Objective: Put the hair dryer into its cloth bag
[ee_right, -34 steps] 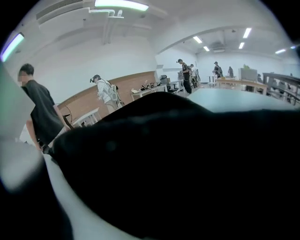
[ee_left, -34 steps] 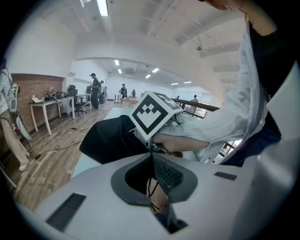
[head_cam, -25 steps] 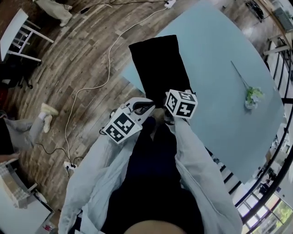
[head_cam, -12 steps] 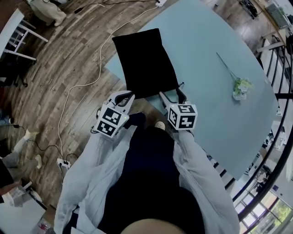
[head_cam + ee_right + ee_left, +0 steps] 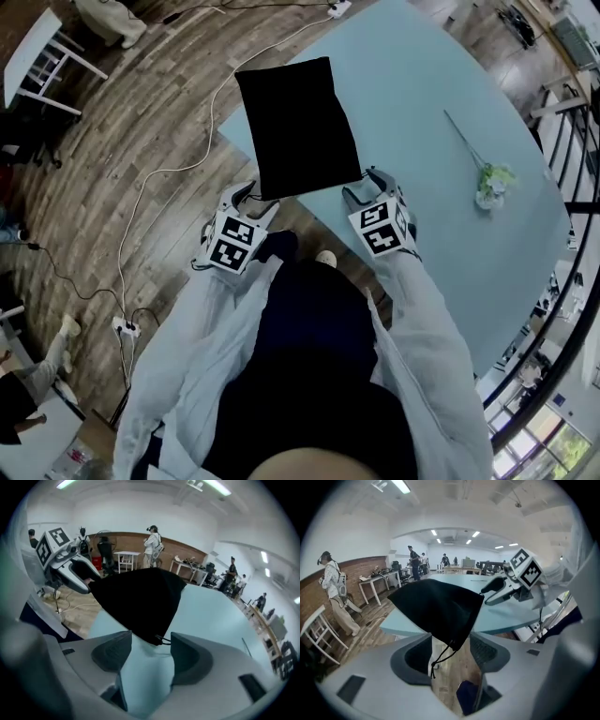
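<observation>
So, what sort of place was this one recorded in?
Probably an open-plan office or lab: a large pale blue table, desks with people behind, ceiling strip lights, cables trailing over the wood floor.

Readable text: none could be made out | Markings: the black-and-white marker cube on the left gripper and the second marker cube on the right gripper bore only square coded patterns, which held no letters or digits
</observation>
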